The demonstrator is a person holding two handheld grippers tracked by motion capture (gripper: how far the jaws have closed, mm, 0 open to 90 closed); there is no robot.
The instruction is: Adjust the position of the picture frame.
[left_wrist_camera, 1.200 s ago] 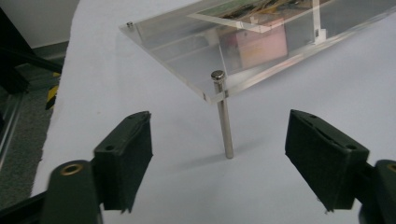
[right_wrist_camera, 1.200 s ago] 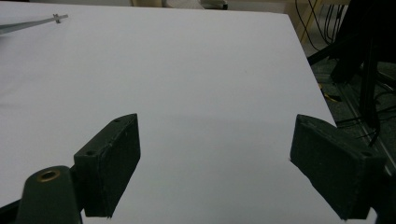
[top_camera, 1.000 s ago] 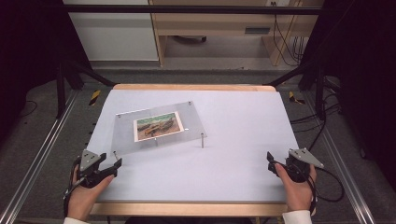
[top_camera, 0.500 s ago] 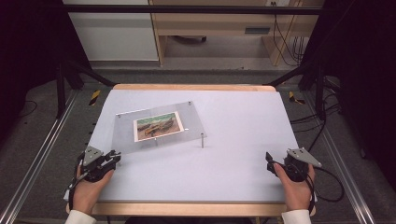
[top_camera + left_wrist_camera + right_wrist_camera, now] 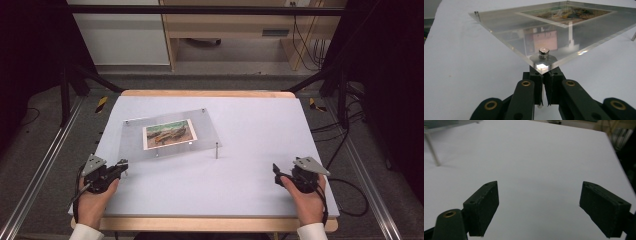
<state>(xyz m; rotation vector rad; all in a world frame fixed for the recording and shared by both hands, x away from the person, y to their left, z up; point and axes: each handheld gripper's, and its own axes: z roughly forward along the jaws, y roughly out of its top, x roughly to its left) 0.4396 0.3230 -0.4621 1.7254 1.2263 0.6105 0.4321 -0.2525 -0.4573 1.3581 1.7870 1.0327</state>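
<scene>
Both left gripper (image 5: 544,100) jaws have just been closed onto the acrylic frame's (image 5: 170,135) corner standoff (image 5: 544,53), so unscrewing seems next; right gripper (image 5: 546,210) jaws are held apart.

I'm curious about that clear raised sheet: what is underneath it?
Thin metal legs hold the clear sheet above the white table. The left tool is shut around the near corner's leg, hiding most of it. A picture shows at the sheet.

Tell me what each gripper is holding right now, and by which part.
The left gripper has just closed its jaws on the standoff leg under the near corner of the acrylic photo frame. The right gripper holds nothing, jaws open.
</scene>
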